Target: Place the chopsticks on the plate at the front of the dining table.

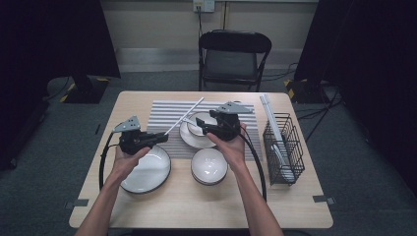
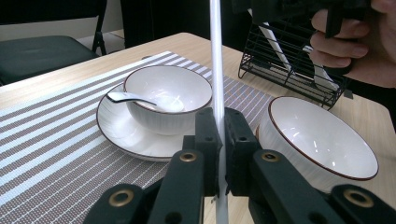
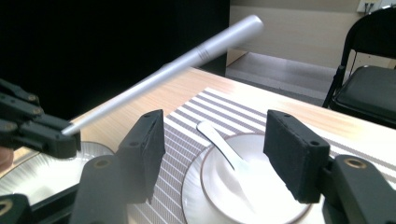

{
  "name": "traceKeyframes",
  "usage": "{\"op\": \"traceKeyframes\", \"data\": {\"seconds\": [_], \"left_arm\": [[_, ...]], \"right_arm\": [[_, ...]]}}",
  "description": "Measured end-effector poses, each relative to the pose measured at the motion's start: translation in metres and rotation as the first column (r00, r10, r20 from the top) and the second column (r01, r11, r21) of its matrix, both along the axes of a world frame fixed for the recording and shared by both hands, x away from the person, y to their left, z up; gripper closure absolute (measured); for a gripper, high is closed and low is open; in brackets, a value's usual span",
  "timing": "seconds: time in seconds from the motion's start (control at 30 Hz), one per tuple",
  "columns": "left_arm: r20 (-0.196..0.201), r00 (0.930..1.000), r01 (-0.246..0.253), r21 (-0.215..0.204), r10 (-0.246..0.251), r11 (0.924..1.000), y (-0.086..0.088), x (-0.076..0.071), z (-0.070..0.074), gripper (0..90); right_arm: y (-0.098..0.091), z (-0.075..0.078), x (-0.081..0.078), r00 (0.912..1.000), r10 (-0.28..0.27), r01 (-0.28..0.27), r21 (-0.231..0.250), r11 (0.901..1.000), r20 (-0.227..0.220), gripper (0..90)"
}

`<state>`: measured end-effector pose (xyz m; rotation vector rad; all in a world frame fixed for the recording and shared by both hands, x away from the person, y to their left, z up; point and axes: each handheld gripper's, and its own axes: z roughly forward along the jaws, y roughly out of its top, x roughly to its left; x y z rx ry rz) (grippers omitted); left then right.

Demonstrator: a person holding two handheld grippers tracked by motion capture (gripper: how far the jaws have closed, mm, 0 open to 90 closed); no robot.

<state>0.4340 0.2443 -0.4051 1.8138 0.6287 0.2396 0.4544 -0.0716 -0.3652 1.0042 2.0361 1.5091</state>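
Observation:
My left gripper (image 1: 164,136) is shut on the low end of a long silver-white chopstick (image 1: 184,116), which slants up and to the right over the striped mat. In the left gripper view the pads (image 2: 208,135) pinch the chopstick (image 2: 216,70) upright. My right gripper (image 1: 202,129) hangs over a white bowl (image 1: 196,129) on a saucer. Its jaws stand open with nothing between them. In the right gripper view, the right gripper (image 3: 215,140) looks down on the bowl (image 3: 261,196) and the white spoon (image 3: 219,144) in it. The chopstick (image 3: 163,72) crosses above.
A second white bowl (image 1: 209,166) and a dark-rimmed plate (image 1: 147,169) sit near the front. A black wire rack (image 1: 282,147) with long utensils stands at the right. The striped mat (image 1: 162,115) lies mid-table, with a folding chair (image 1: 233,59) beyond.

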Motion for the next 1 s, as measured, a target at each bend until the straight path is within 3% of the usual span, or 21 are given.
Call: {"op": "traceKeyframes", "data": {"seconds": [0.17, 0.6, 1.0], "left_arm": [[0.004, 1.0, -0.008, 0.002, 0.008, 1.0, 0.002, 0.001, 0.0, 86.0], [-0.002, 0.9996, -0.028, 0.015, 0.028, 0.9995, 0.007, 0.005, -0.002, 86.1], [-0.01, 0.9988, -0.048, 0.011, 0.048, 0.9988, 0.008, 0.018, 0.0, 86.1]], "right_arm": [[-0.014, -0.007, -0.007, 1.0, -0.006, 0.006, 0.014, 0.9999, -0.003, 36.9], [-0.038, -0.034, -0.012, 0.996, -0.067, 0.064, -0.054, 0.9964, -0.058, 36.2], [-0.055, -0.059, -0.013, 0.9858, -0.127, 0.119, -0.074, 0.9901, -0.11, 35.4]]}}
